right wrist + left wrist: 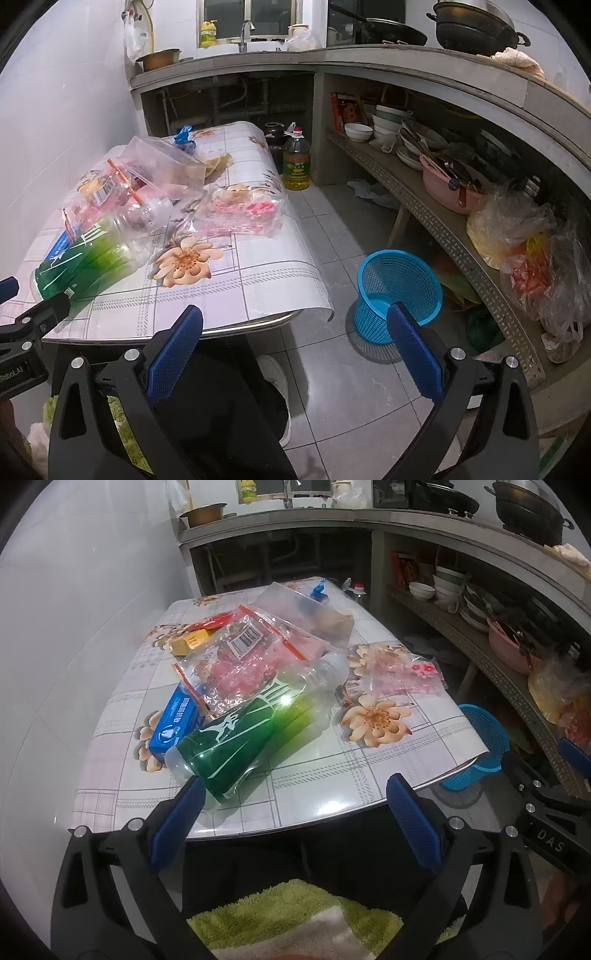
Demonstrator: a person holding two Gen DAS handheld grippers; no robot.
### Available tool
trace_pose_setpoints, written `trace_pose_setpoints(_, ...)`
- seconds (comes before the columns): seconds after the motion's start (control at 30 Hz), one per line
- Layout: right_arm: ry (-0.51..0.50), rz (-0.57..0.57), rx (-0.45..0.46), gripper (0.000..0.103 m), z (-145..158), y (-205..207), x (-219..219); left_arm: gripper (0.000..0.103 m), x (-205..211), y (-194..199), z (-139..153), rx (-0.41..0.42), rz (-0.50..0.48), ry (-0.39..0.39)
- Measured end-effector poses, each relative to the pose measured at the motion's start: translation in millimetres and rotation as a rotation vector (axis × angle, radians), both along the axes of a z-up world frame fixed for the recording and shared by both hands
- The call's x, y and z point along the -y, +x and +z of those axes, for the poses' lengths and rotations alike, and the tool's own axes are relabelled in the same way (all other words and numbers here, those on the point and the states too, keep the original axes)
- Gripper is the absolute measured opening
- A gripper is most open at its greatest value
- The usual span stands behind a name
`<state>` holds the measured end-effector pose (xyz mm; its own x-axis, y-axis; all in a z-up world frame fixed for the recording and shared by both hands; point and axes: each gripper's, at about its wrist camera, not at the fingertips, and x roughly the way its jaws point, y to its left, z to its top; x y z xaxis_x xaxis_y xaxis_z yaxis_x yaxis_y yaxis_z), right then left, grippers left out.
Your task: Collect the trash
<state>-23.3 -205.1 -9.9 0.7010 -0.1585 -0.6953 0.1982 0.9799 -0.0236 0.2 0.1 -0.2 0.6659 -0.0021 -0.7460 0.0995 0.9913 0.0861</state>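
Hand-held gripper (295,321) — "RoboLAI" lettering

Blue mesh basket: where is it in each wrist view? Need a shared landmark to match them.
Left wrist: blue mesh basket at right, on the floor, partly hidden behind the table's near right corner.
Right wrist: fully visible at lower centre-right, on the floor tiles, tilted, just beyond the right finger.
Shared landmark: green-labelled bottle lying on the floral tablecloth.

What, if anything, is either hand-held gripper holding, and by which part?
Nothing. The left hand-held gripper and the right hand-held gripper both stand open and empty; the green-labelled bottle lies unheld on the table.
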Motion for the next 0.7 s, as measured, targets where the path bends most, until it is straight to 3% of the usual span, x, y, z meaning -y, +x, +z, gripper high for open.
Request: trace_pose_setpoints(0.7, 0.001, 0.0, 0.002, 0.097, 1.3, 0.0, -1.5, 0.094, -5.6, -0.8, -1.0, 0.001, -0.001, -0.007)
